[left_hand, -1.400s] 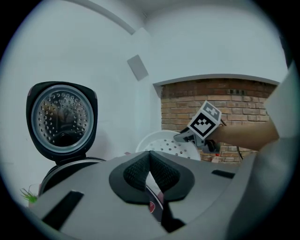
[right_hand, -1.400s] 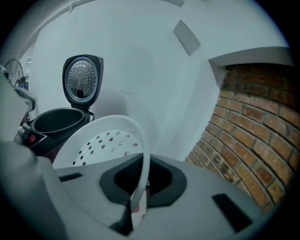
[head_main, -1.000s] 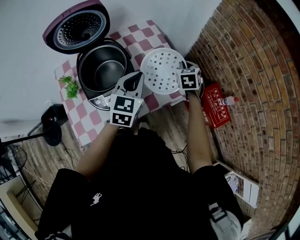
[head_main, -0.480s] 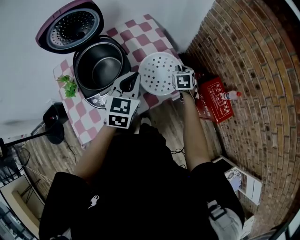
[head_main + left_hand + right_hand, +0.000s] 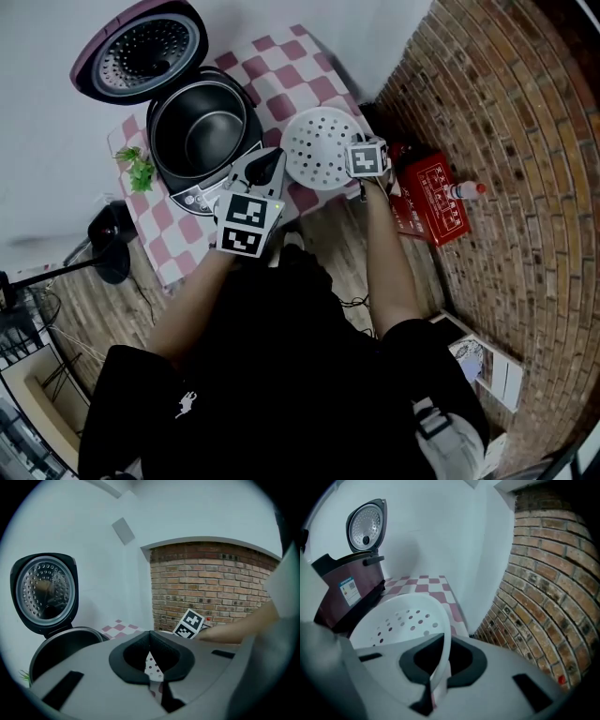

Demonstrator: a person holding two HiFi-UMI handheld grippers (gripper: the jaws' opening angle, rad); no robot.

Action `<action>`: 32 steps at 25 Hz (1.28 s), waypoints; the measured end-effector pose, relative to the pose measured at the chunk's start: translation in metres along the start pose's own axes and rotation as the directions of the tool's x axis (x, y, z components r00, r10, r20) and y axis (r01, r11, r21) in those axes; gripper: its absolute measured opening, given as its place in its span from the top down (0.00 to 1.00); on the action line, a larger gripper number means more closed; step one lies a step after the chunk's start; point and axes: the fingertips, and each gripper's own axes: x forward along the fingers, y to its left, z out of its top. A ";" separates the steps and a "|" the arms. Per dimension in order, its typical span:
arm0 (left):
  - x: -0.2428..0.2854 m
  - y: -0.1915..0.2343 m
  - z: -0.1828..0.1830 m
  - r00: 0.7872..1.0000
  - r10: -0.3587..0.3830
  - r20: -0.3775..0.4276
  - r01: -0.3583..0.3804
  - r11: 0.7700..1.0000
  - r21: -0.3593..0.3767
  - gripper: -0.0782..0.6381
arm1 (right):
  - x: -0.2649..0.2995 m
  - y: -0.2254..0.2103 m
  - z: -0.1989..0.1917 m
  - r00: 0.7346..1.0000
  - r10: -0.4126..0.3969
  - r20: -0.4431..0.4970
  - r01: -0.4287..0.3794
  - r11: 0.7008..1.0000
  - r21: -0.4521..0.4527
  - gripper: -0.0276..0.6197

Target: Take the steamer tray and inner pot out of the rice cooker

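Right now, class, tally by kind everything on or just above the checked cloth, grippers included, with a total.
rice cooker: 1
inner pot: 1
steamer tray: 1
green sprig: 1
grippers: 2, left gripper and right gripper
total: 6

Steamer tray (image 5: 319, 147) — lower now, nearer the checkered cloth (image 5: 302, 77).

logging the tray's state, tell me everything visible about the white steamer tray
The steamer tray is a round, shallow white dish, plastic by its look, its floor dotted with small holes inside a raised rim. It is out of the rice cooker, above the checked cloth beside it. The right tongs are clamped on its rim; the shut left tongs reach its opposite edge.
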 end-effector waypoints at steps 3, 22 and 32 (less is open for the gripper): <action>0.001 -0.001 0.000 1.000 0.001 -0.007 -0.001 1.000 0.006 0.89 | 0.005 0.000 -0.005 1.000 -0.021 -0.021 0.020 0.998 -0.063 0.92; 0.001 0.008 0.001 1.000 0.008 0.001 -0.008 1.000 0.003 0.89 | 0.012 -0.005 -0.021 0.996 -0.088 -0.034 0.081 0.982 -0.170 0.74; -0.019 0.042 0.010 0.996 0.070 0.052 -0.067 0.996 -0.056 0.89 | -0.035 0.024 0.034 0.995 0.036 0.090 -0.022 0.989 -0.147 0.73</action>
